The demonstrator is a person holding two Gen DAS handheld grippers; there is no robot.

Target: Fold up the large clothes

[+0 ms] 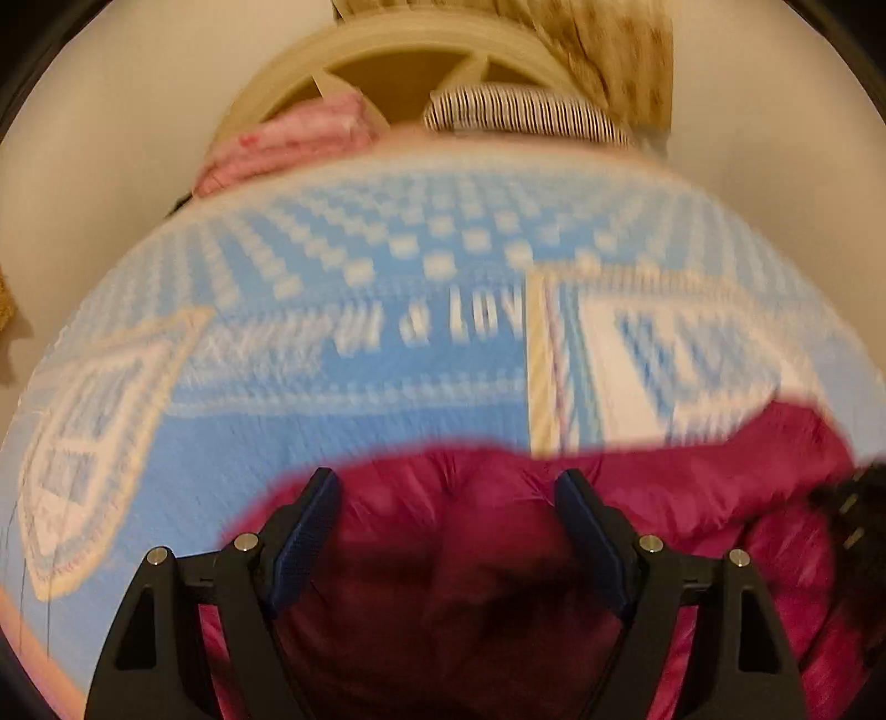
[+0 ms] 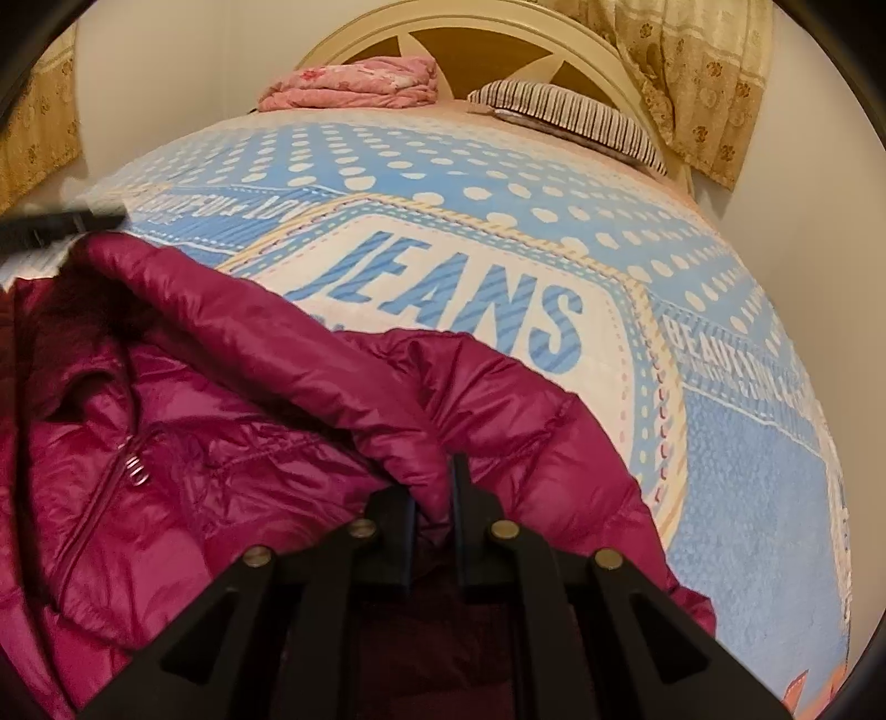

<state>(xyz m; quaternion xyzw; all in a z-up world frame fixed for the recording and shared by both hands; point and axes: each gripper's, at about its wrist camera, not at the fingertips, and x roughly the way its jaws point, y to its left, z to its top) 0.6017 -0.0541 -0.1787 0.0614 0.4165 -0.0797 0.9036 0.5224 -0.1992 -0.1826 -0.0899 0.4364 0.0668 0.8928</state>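
Magenta, glossy and quilted, the puffer jacket lies bunched at the near edge of the bed, on a blue bedspread printed with white dots and the word JEANS. The right gripper has its jaws pinched tight on a fold of the jacket's fabric. The left gripper stands with its jaws wide apart just above the jacket, gripping nothing, while a folded pink blanket and a striped pillow rest at the far edge by the cream headboard.

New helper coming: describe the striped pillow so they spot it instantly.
Start at the cream headboard at the bed's far end. Against it lie a pink bundle and the pillow, nearer the curtain. Only the pillow is flat, with thin dark stripes.
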